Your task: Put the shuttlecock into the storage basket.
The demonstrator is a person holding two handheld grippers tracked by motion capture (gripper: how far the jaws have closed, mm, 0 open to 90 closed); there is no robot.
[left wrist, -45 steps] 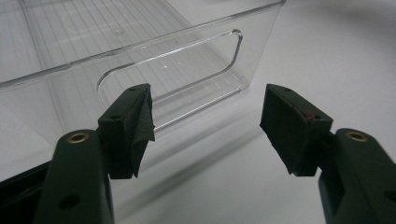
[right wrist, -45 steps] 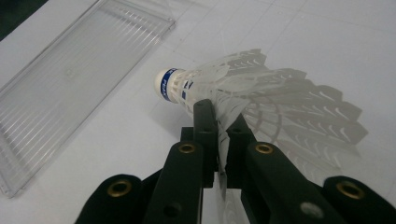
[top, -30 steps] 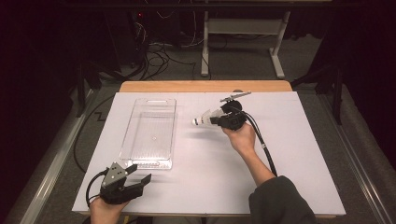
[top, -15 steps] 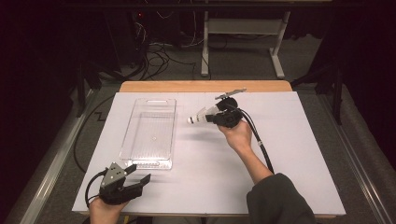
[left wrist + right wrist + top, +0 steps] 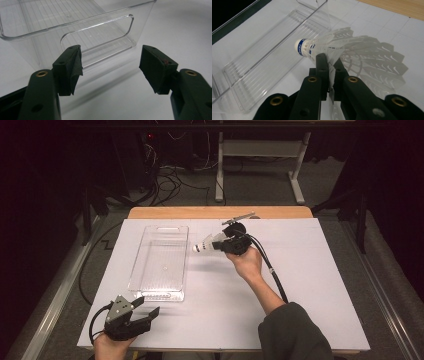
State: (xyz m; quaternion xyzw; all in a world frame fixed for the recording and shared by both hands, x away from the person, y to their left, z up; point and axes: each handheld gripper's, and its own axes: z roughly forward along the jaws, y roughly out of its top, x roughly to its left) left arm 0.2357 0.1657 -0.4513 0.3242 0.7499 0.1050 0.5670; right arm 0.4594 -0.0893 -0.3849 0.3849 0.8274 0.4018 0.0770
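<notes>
At the bench's near left corner, the left hand-held gripper (image 5: 142,314) rests with jaws apart, empty, facing the clear tray (image 5: 161,261). Right of the tray, the right hand-held gripper (image 5: 219,245) is clamped on a shuttlecock (image 5: 205,245), cork pointing tray-ward. The right gripper view reveals pinched feathers (image 5: 332,72); the left gripper view shows the tray's handle cut-out (image 5: 97,37).

My right gripper (image 5: 329,72) pinches a white shuttlecock (image 5: 342,47) by its feather skirt, cork tip with a blue band pointing at the clear bin (image 5: 160,262), just beside its rim.
</notes>
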